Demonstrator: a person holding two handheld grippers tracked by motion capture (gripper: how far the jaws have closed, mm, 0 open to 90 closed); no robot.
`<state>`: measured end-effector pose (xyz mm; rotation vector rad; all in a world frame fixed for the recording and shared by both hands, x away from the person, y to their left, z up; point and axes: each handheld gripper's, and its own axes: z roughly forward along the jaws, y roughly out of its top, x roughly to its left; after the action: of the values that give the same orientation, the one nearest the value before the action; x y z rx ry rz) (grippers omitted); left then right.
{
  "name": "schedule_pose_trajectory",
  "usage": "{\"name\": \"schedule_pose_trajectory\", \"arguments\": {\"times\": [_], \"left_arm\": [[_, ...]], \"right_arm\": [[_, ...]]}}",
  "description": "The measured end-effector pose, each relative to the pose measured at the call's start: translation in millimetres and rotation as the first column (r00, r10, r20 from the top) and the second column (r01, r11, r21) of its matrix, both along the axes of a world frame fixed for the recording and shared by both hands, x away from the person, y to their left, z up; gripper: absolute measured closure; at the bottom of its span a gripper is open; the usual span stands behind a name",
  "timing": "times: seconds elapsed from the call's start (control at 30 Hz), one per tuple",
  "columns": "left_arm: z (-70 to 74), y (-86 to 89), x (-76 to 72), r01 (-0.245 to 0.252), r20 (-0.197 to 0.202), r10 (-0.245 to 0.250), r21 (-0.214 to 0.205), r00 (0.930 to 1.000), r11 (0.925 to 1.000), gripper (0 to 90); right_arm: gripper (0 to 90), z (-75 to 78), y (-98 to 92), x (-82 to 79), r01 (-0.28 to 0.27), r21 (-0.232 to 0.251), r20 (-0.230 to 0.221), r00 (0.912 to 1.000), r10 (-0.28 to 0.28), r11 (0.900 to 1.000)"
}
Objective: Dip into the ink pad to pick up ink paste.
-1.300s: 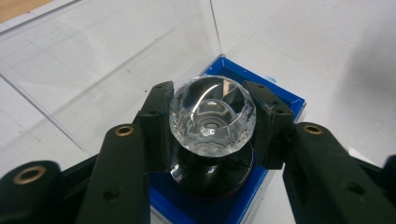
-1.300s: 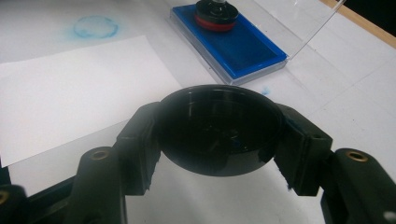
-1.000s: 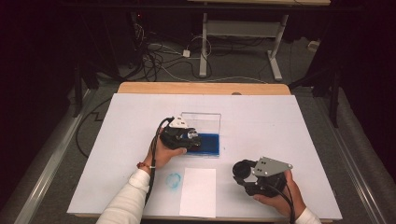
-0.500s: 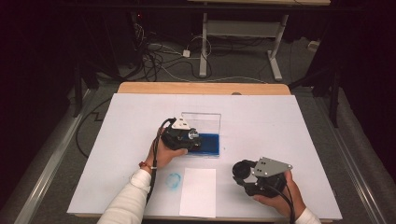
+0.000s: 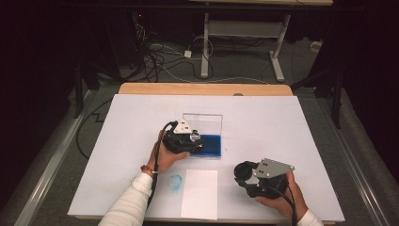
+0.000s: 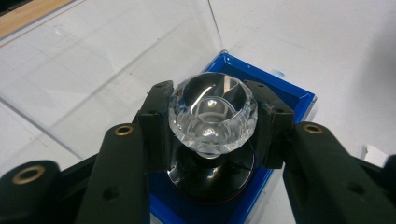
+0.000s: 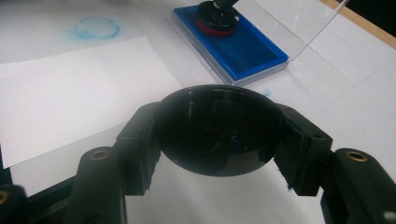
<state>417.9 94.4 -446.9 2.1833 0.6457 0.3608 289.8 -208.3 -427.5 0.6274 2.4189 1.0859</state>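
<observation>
White board over the table sets the stage, and at its centre the left gripper is clamped on the faceted clear knob of a stamp, pressing it on the blue ink pad, whose clear lid stands open at twelve o'clock. Off at four o'clock of the pad, the right gripper is closed around a black round cap, with the paper sheet at nine o'clock of it.

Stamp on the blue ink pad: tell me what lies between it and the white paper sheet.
Nothing visible does. The stamp, clamped in the left gripper, sits on the ink pad; bare table separates it from the paper sheet. The right gripper, holding a black cap, sits off to the side.
</observation>
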Motion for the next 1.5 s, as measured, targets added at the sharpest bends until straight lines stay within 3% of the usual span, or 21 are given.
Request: {"name": "schedule_pose_trajectory", "arguments": {"times": [0.33,0.47,0.53,0.97,1.5], "left_arm": [[1.1,2.4,1.6,-0.002,-0.016,0.001,-0.009,0.9999,1.0,54.3],[3.4,2.6,0.9,0.01,-0.005,-0.01,0.01,0.9999,0.9999,54.3],[4.7,4.2,-0.2,0.01,-0.003,-0.01,-0.001,0.9999,0.9999,54.3],[29.8,22.2,-17.8,0.006,0.071,-0.001,-0.077,0.9975,0.997,54.3],[52.2,30.8,-41.5,0.039,0.131,-0.028,-0.08,0.991,0.996,54.3]], "right_arm": [[38.6,1.8,-1.6,0.5,0.003,0.004,0.006,1.0,-0.003,1.0],[38.6,3.5,-3.0,-0.1,0.011,0.012,0.009,0.9999,-0.011,0.9999],[38.6,5.3,-3.1,-1.4,0.006,0.016,0.015,0.9999,-0.006,0.9999],[38.6,7.3,-7.1,-2.1,0.018,0.026,0.023,0.9996,-0.019,0.9995],[38.6,9.9,-8.6,-3.9,0.012,0.042,0.035,0.9993,-0.013,0.9991]]}}
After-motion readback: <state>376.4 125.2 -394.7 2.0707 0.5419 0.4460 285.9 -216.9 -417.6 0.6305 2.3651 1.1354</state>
